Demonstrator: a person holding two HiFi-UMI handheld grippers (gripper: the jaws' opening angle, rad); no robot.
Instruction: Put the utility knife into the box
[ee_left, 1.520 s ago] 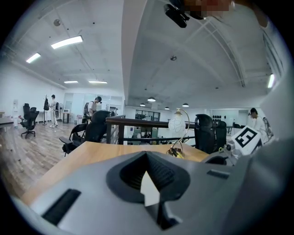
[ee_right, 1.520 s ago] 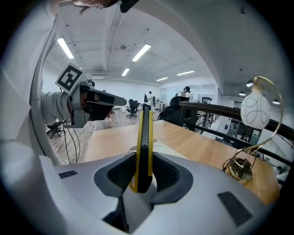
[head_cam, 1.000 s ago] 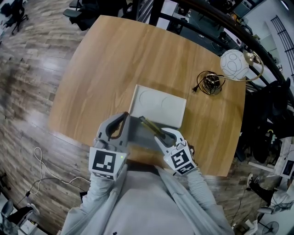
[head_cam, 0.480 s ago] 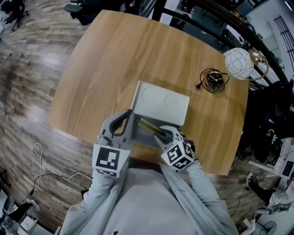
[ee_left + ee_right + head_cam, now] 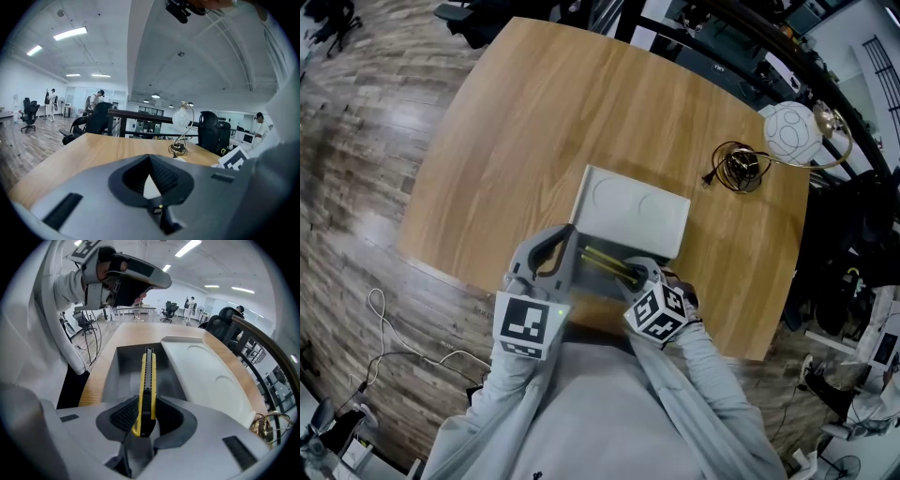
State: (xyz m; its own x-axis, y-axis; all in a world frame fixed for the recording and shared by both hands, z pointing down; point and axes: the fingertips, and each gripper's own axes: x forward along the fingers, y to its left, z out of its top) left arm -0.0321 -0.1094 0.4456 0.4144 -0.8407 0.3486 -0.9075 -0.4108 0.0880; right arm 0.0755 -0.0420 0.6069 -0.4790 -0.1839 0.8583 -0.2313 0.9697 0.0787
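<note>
one utility knife [image 5: 146, 380], box [image 5: 118, 365] partly hidden

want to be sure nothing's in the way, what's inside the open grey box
The open grey box shows only bare grey floor. The yellow utility knife, shut in the right gripper, covers a strip of it, and the gripper's body hides the near end.

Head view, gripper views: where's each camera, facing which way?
Head view: on the person's head, steeply down at table, box, left hand-held gripper, right hand-held gripper; sleeves show.
Left gripper view: on that gripper, level across the table toward the lamp; jaws shut, empty.
Right gripper view: on that gripper, into the box; jaws clamp the utility knife.
Shared by head and right gripper views: utility knife, box.
</note>
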